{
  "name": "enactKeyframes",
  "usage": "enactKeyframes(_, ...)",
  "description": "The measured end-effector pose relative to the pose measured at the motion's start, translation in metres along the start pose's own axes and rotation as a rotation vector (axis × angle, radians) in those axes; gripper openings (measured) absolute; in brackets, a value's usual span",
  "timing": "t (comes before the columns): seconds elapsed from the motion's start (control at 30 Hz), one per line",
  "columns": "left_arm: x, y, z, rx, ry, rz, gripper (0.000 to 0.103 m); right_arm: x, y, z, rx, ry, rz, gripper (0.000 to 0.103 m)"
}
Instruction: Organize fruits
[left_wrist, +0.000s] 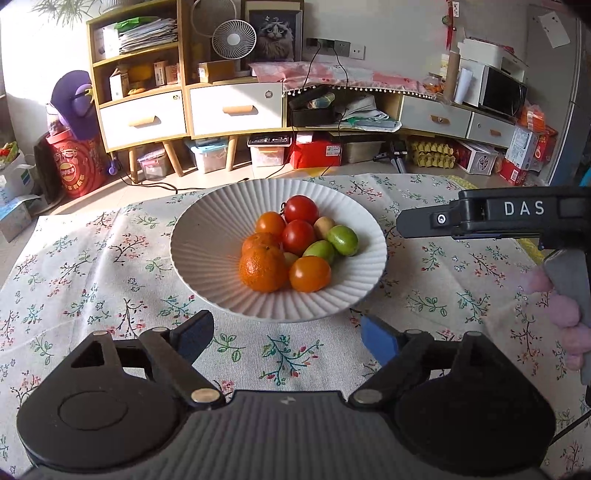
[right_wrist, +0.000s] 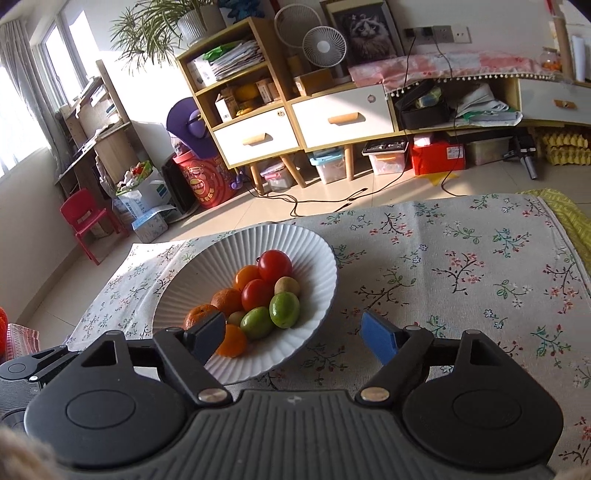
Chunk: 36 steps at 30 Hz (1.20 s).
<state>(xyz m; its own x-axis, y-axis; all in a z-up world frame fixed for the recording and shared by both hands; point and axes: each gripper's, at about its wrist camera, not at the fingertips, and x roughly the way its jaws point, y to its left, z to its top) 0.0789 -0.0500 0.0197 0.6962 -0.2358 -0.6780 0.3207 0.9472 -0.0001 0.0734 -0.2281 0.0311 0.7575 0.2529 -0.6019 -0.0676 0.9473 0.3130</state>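
A white ribbed bowl (left_wrist: 207, 225) (right_wrist: 221, 258) stands on the floral tablecloth and holds all the fruit in view. In it lie mandarins (left_wrist: 263, 269) (right_wrist: 226, 300), red tomatoes (left_wrist: 301, 208) (right_wrist: 274, 265), orange tomatoes (left_wrist: 309, 274) and small green fruits (left_wrist: 342, 240) (right_wrist: 283, 309). My left gripper (left_wrist: 288, 336) is open just short of the bowl's near rim, with nothing between its fingers. My right gripper (right_wrist: 293, 334) is open too. Its dark finger (right_wrist: 208, 332) hangs over the bowl's near side and its blue finger (right_wrist: 378, 338) over the cloth. Seen from the side, it reaches in at the bowl's right (left_wrist: 424, 221).
The floral tablecloth (left_wrist: 92, 258) (right_wrist: 461, 266) covers the table, whose far edge drops to a tiled floor. A hand in a pink fuzzy sleeve (left_wrist: 565, 314) holds the right gripper. Cabinets (left_wrist: 229, 107), boxes and cables stand across the floor.
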Motion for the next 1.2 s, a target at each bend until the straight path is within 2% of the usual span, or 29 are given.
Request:
enactKeyframes(0.1, -0.007, 0.005, -0.007, -0.029, 0.022, 0.027, 0.092, -0.006, -0.001, -0.004, 0.025, -0.005, -0.02, 0.086)
enactKeyframes(0.27, -0.019, 0.008, -0.015, -0.065, 0.047, 0.056, 0.096, -0.016, 0.005, -0.018, -0.002, 0.014, -0.087, 0.091)
enactKeyframes(0.47, -0.034, 0.013, -0.029, -0.128, 0.081, 0.084, 0.096, -0.027, 0.023, -0.035, -0.033, 0.04, -0.152, 0.096)
enactKeyframes(0.63, -0.04, 0.013, -0.037, -0.137, 0.094, 0.125, 0.096, -0.037, 0.04, -0.052, -0.069, 0.03, -0.226, 0.102)
enactKeyframes(0.73, -0.043, 0.016, -0.039, -0.155, 0.089, 0.153, 0.096, -0.036, 0.05, -0.058, -0.116, 0.034, -0.263, 0.102)
enactKeyframes(1.0, -0.045, 0.022, -0.041, -0.179, 0.064, 0.217, 0.096, -0.029, 0.063, -0.065, -0.198, 0.039, -0.283, 0.102)
enactKeyframes(1.2, -0.043, 0.027, -0.043, -0.188, 0.063, 0.22, 0.096, -0.024, 0.066, -0.068, -0.196, 0.053, -0.294, 0.102)
